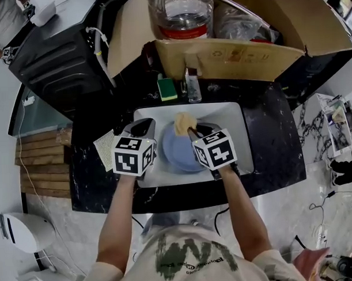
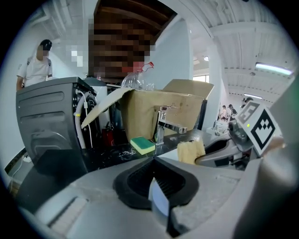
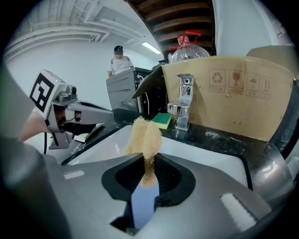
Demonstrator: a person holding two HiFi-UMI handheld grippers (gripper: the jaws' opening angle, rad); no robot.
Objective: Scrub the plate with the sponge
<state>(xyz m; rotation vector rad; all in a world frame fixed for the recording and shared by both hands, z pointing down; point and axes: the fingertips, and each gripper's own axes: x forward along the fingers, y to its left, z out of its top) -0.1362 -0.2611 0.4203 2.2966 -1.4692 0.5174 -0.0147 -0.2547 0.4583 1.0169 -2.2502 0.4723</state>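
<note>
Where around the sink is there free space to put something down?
The white sink basin is bare right of the round blue plate. The black marble counter right of the basin is also free. Behind the basin it is crowded: green sponge, chrome faucet, cardboard box.

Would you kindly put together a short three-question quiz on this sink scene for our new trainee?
1. True or false: the right claw is shut on the tan fibrous sponge.
2. What does the left claw grip? A) the round pale-blue plate B) a glass C) nothing
3. Fill in: the green-and-yellow sponge lies on the black ____, beside the chrome faucet.
Key: 1 true; 2 A; 3 counter.
</note>
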